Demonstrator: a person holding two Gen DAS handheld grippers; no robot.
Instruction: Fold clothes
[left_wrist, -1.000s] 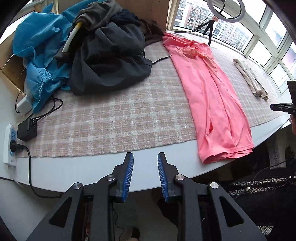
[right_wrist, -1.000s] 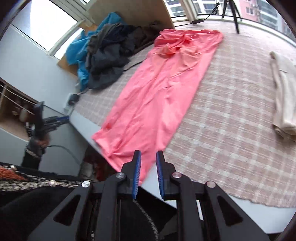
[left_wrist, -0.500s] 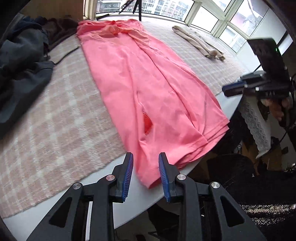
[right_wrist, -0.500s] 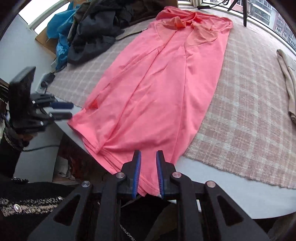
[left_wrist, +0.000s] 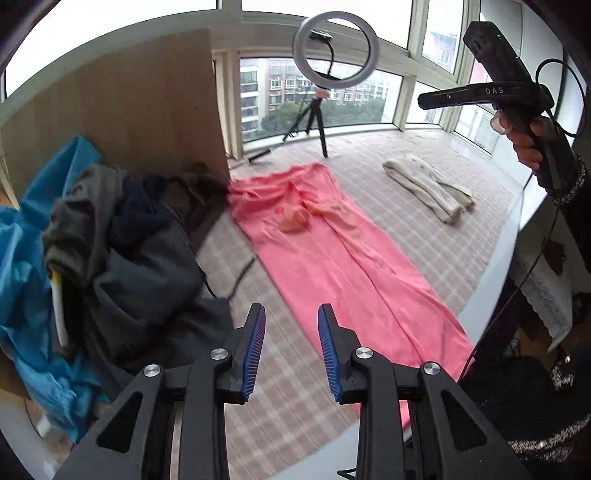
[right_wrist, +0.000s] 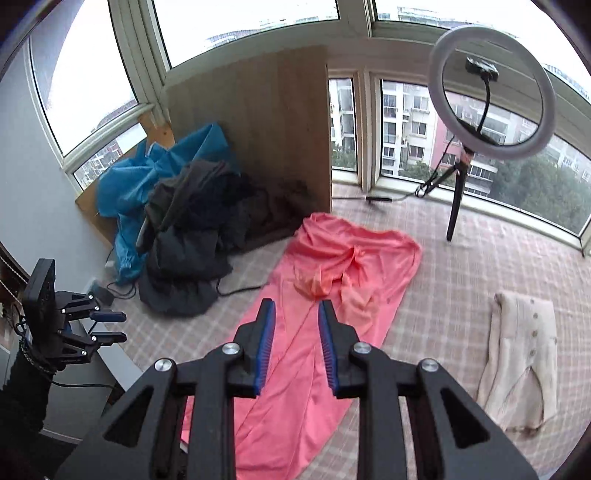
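Where tall windows (right_wrist: 243, 22) wrap the room, a plaid-covered bench (left_wrist: 436, 236) holds a long pink garment (left_wrist: 343, 258) laid flat, bunched at its far end, right of a dark clothes pile (left_wrist: 147, 258). Both hand-held grippers hover empty: left (left_wrist: 291, 347) slightly spread, right (right_wrist: 295, 343) opening; its body reads "DAS".

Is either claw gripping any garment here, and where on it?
Nothing is held. The left claw is empty, and the right claw, jaws opening, is empty above the pink garment.
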